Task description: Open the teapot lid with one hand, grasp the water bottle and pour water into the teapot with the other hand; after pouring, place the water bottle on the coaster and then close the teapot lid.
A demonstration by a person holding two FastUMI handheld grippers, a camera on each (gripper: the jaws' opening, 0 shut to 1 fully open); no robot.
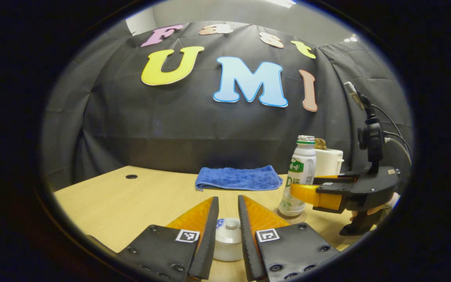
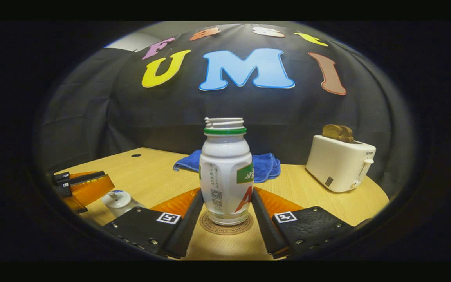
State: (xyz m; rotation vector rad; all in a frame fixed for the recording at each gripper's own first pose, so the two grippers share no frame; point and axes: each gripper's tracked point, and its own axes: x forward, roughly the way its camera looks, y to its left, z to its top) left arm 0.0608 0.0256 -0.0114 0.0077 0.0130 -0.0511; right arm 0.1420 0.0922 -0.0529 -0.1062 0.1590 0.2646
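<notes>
Water bottle (image 2: 226, 172) upright on coaster (image 2: 226, 228) between parted right tongs (image 2: 225, 209), teapot (image 1: 228, 239) lidded between parted left tongs (image 1: 228, 231)

Both views are dim, lit from above; the table (image 2: 151, 176) glows warm. Fisheye bending grows toward every edge. Glare whitens the bottle (image 2: 225, 172) at 12 o'clock.

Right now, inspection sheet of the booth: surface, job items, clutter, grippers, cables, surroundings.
Surface: wooden table, one grommet hole.
Job's things: teapot lid on; water bottle uncapped, upright on the coaster.
Clutter: blue towel; toaster with bread.
Grippers: left gripper jaws open, flanking the teapot lid; right gripper jaws either side of the bottle, contact unclear.
Cables: black leads above the right gripper.
Surroundings: black cloth wall.
</notes>
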